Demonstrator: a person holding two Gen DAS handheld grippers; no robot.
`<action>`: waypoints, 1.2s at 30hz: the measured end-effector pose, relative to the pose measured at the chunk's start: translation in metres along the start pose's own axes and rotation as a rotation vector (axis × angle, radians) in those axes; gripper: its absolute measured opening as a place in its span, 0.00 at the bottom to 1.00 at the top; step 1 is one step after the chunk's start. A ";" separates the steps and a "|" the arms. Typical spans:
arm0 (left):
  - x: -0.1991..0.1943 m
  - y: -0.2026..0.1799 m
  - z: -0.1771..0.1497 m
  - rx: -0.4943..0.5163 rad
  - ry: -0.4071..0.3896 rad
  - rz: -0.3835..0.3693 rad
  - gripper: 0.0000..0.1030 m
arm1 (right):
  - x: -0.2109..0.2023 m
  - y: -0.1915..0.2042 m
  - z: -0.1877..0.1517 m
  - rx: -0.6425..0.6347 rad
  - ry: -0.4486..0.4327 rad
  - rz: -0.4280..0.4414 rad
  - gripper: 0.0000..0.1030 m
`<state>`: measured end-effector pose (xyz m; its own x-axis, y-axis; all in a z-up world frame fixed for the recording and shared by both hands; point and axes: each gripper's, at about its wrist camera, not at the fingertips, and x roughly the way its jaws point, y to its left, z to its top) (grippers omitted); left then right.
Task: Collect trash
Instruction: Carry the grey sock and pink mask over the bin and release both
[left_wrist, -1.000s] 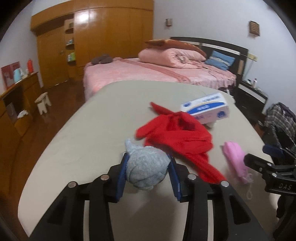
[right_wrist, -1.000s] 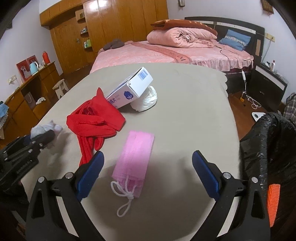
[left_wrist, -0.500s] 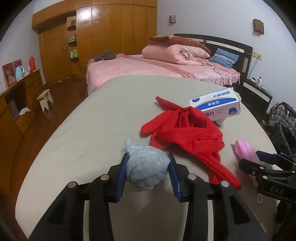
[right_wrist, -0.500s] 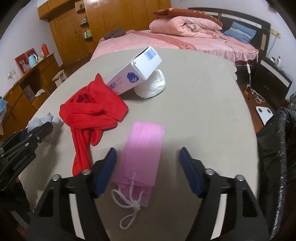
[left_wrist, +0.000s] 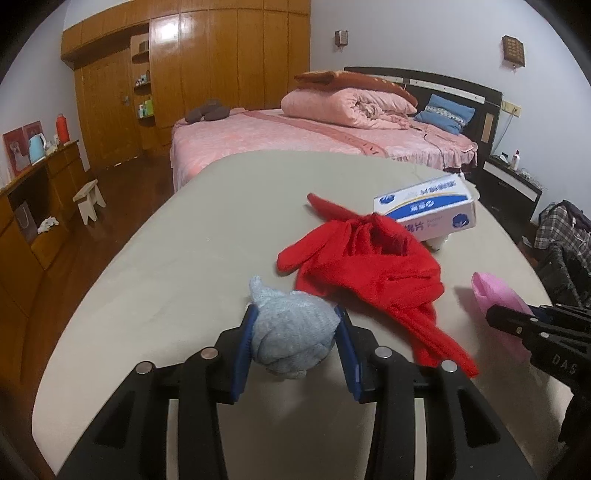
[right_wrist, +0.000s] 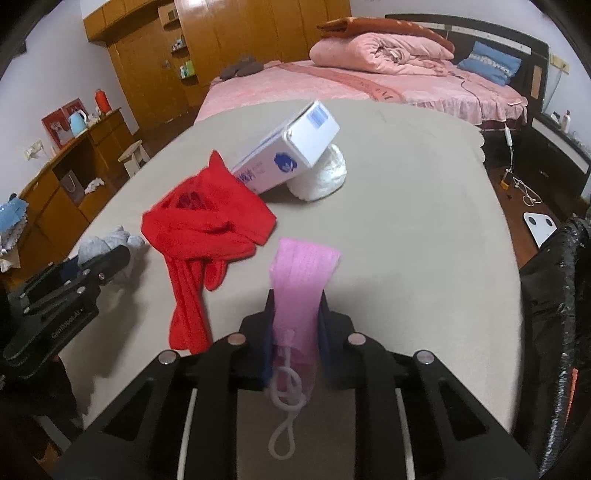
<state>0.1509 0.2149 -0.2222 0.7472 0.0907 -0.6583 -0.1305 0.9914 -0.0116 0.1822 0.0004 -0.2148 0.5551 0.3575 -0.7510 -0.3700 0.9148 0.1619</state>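
The right gripper has closed in since a second ago, its fingers now pinching the pink face mask, white ear loops dangling below. The left gripper keeps squeezing one balled grey sock near the table's front left edge. Count on the beige table: one mask, one grey sock, one red cloth sprawled mid-table, then one blue-and-white tissue box tilted up on one white wad. Open tabletop stretches beyond the box to the far edge and along the right side. One black trash bag hangs just off the right edge. Beyond, one pink bed.
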 end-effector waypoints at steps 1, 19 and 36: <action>-0.002 -0.001 0.001 -0.001 -0.007 -0.002 0.40 | -0.003 0.000 0.001 0.001 -0.007 0.002 0.18; -0.061 -0.055 0.041 0.051 -0.125 -0.054 0.40 | -0.071 -0.028 0.022 0.046 -0.134 0.005 0.18; -0.101 -0.147 0.067 0.146 -0.205 -0.193 0.40 | -0.156 -0.088 0.018 0.106 -0.254 -0.079 0.19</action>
<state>0.1380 0.0664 -0.1035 0.8670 -0.0977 -0.4885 0.1102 0.9939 -0.0032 0.1415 -0.1327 -0.1004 0.7527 0.3079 -0.5820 -0.2458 0.9514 0.1853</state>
